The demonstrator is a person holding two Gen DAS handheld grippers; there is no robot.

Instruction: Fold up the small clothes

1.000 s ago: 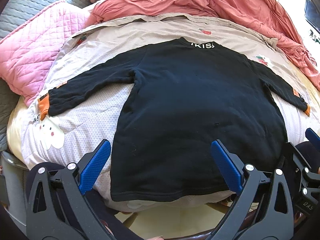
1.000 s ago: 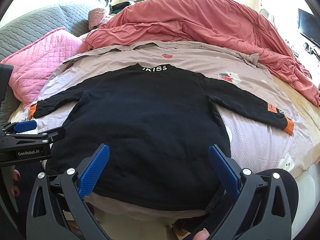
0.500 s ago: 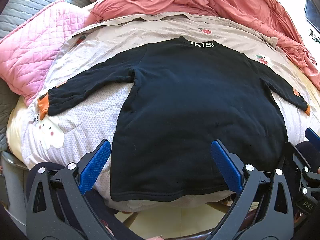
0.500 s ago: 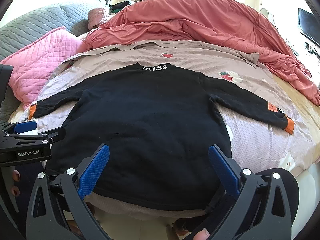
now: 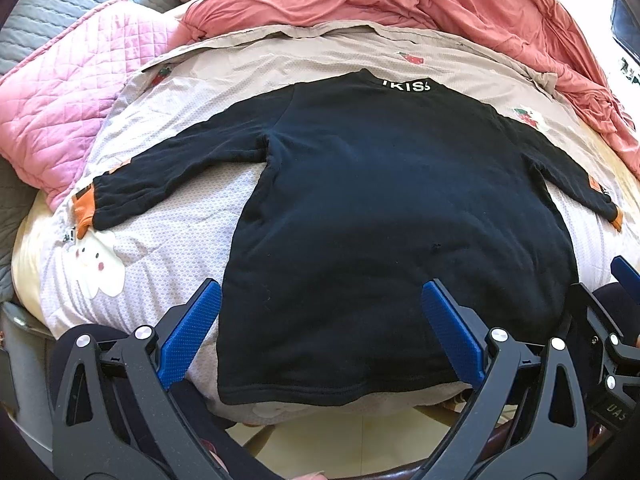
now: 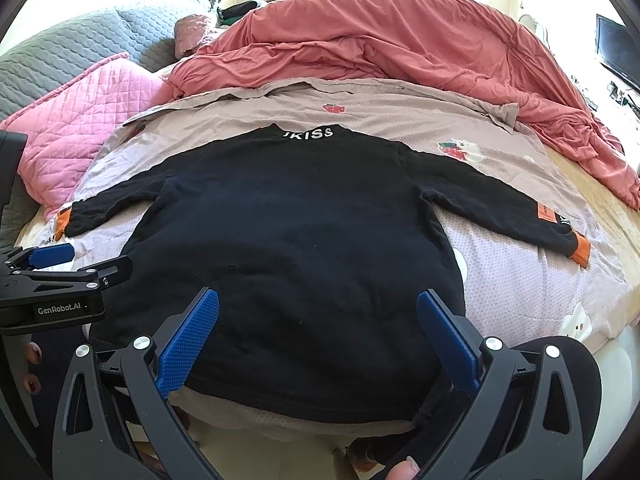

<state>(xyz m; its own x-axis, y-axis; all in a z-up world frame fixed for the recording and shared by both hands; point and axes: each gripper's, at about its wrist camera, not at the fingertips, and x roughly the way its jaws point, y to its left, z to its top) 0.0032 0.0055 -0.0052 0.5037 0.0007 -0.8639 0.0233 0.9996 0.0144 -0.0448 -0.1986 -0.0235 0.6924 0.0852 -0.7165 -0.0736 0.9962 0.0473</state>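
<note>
A small black long-sleeved top [image 5: 380,208] [image 6: 296,232] lies flat on the bed, back up, white lettering at the collar, both sleeves spread out with orange cuffs. Its hem hangs at the near bed edge. My left gripper [image 5: 320,320] hovers open above the hem's left part, blue pads wide apart, nothing between them. My right gripper [image 6: 318,328] hovers open above the hem's middle. The left gripper's body [image 6: 60,280] shows at the left of the right wrist view.
A pale printed sheet [image 5: 168,216] [image 6: 520,280] covers the bed. A pink quilted pillow [image 5: 68,92] and grey quilted headboard [image 6: 72,44] lie at the left; a crumpled salmon duvet [image 6: 400,40] fills the back and right. A person's dark knees [image 6: 560,364] press against the bed edge.
</note>
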